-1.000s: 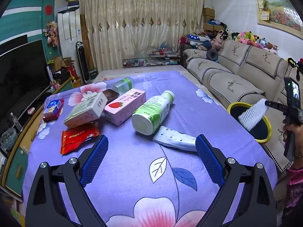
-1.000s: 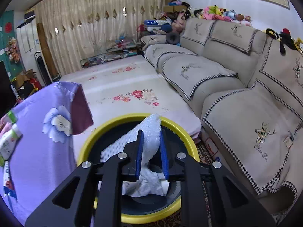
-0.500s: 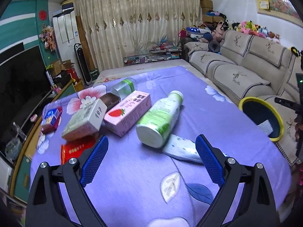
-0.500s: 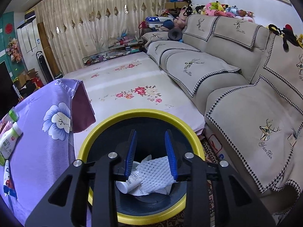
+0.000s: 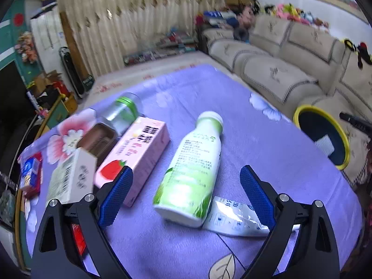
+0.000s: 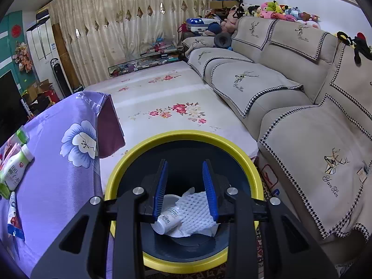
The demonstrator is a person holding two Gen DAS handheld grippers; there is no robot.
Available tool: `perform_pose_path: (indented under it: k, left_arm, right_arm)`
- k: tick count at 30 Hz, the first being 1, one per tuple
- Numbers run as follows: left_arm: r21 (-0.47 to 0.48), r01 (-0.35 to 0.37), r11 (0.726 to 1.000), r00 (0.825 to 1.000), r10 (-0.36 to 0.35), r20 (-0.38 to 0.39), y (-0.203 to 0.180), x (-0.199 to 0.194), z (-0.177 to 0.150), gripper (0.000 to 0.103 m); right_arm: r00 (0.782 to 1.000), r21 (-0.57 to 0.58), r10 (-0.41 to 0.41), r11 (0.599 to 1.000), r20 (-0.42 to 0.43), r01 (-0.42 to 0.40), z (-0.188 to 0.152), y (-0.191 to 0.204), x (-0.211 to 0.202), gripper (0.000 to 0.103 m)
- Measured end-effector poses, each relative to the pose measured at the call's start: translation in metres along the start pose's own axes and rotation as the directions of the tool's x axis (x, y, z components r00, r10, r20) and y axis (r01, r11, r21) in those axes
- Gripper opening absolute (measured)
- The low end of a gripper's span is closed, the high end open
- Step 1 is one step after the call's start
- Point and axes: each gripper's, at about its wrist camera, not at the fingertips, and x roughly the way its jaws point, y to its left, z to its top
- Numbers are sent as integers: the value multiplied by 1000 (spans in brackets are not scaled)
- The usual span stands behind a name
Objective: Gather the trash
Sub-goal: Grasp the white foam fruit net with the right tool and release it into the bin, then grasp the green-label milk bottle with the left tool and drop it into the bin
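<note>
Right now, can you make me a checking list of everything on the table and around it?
Surface: purple flowered cloth covers the table.
Job's things: green-white bottle lying down, its base touching a white tube; pink strawberry box; white box; foam net and a small bottle in the yellow-rimmed bin.
Clutter: brown tray, clear jar, snack packets.
Grippers: left gripper open around the bottle; right gripper open above the bin.
Cables: nothing seen.
Surroundings: sofa, curtains, plush toys.
</note>
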Motion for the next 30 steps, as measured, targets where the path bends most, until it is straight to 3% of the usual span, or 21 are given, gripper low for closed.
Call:
perform_pose_path:
  k: [6, 16, 19, 21, 30]
  left_arm:
    - [47, 25, 999, 994, -19, -111, -3, 36, 16, 89]
    - [77, 82, 994, 955, -56, -291, -7, 82, 35, 76]
    - [101, 82, 992, 941, -43, -336, -11, 92, 36, 67]
    - [98, 94, 991, 935, -54, -350, -12, 95, 38, 56]
    - [115, 107, 987, 947, -66, -314, -27, 64, 43, 53]
  right_arm:
    - [1000, 2, 4, 1000, -3, -4, 0, 0, -2, 30]
    - [1000, 4, 17, 1000, -23, -17, -1, -1, 2, 29]
    - [999, 7, 22, 1000, -25, -22, -2, -2, 1, 30]
    - [999, 7, 23, 1000, -25, -23, -2, -2, 1, 29]
    - [999, 17, 34, 999, -12, -34, -3, -6, -6, 29]
